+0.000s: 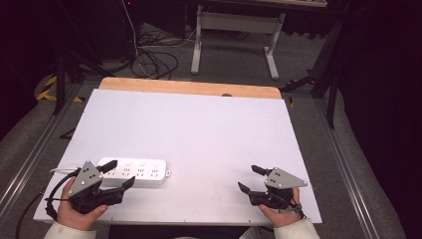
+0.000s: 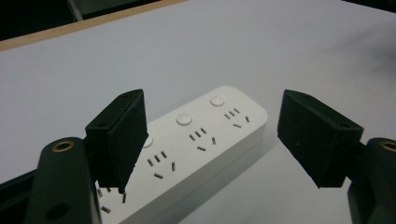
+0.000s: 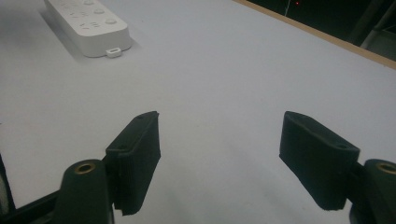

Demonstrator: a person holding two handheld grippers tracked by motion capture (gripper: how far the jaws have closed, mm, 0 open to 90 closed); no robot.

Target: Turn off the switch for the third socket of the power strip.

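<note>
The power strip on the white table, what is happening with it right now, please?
A person holds a two-jaw gripper in each hand at a white table. The left gripper is open, its jaws over the near end of the white power strip, which lies flat; one jaw sits above the strip, but nothing is clamped yet. The right gripper is also open and holds nothing, above bare table off to the strip's right. It looks like a grasp is about to begin.

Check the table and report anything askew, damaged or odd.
Nothing stands out. The white power strip lies flat and intact near the table's front left, by the open left gripper; the right gripper is open over bare surface.
</note>
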